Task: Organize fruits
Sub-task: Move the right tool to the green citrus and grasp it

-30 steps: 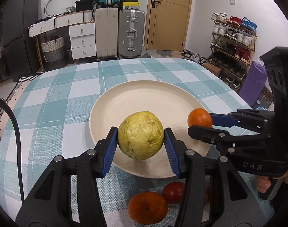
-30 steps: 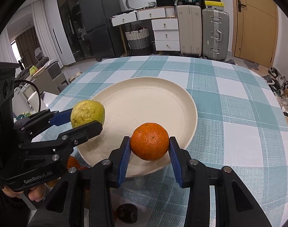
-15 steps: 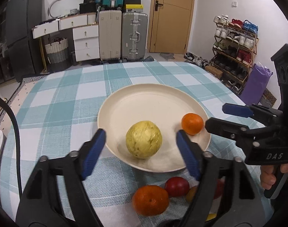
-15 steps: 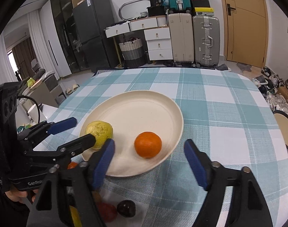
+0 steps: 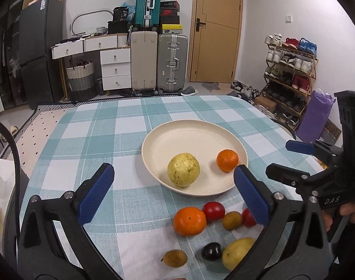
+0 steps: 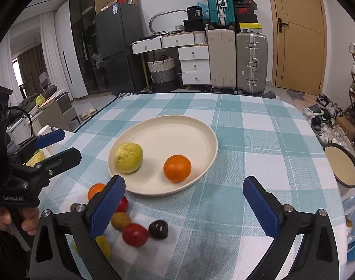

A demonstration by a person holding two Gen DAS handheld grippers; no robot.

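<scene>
The cream plate [image 5: 154,137] at frame centre holds a yellow guava [image 5: 183,169] and an orange [image 5: 227,160]. The left gripper [image 5: 175,196] and right gripper [image 6: 184,207] have just been opening; their jaws stand wide apart, empty. Checked cloth [image 5: 95,135] lies bare at left.

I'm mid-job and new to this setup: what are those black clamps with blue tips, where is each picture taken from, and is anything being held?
There is no robot arm here. A person holds a hand-operated two-finger gripper in each hand, and each gripper has a wide-angle camera looking along its fingers. One picture looks out from the left gripper, the other from the right gripper; each also shows the other gripper off to its side.

On the checked tablecloth sits a cream plate with a yellow-green fruit and an orange on it. Nearer the camera, loose on the cloth, lie another orange, two red fruits, two brownish ones, a dark one and a yellow one.

Nothing is held: both grippers' jaws have just been opening and stand wide, with nothing clamped between their blue pads.
</scene>
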